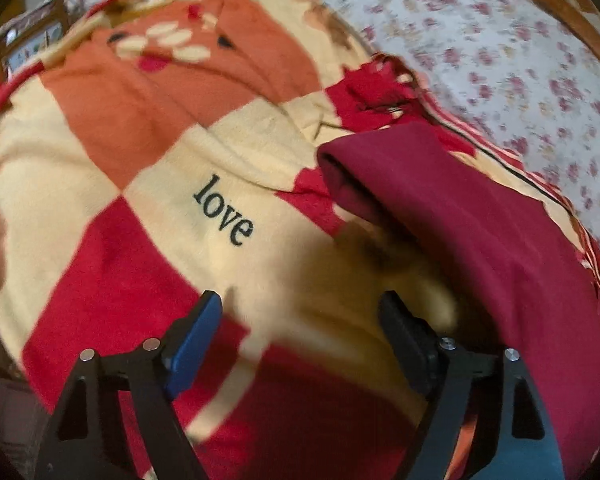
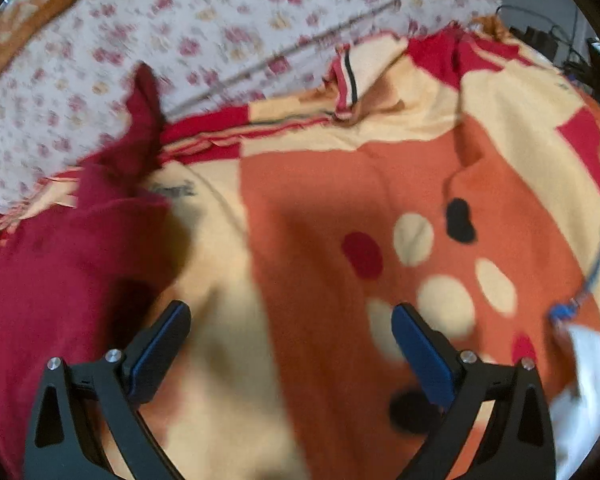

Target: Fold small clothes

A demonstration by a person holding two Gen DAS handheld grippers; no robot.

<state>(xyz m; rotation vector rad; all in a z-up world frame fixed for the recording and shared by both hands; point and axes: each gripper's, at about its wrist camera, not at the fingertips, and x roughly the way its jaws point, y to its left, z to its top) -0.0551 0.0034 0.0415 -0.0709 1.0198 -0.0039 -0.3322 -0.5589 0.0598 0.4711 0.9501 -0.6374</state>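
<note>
A dark maroon garment (image 1: 480, 216) lies folded on the patchwork blanket (image 1: 228, 160), at the right of the left wrist view. My left gripper (image 1: 300, 312) is open and empty, hovering over the blanket just left of the garment. In the right wrist view the same maroon garment (image 2: 60, 272) lies at the left, with one corner sticking up. My right gripper (image 2: 288, 320) is open and empty over the blanket (image 2: 340, 184), just right of the garment.
The blanket has red, orange and cream squares and the word "love" (image 1: 224, 212). A floral sheet (image 1: 500, 60) covers the bed beyond it. A white cloth (image 2: 580, 392) and a blue cord (image 2: 596, 264) lie at the right edge.
</note>
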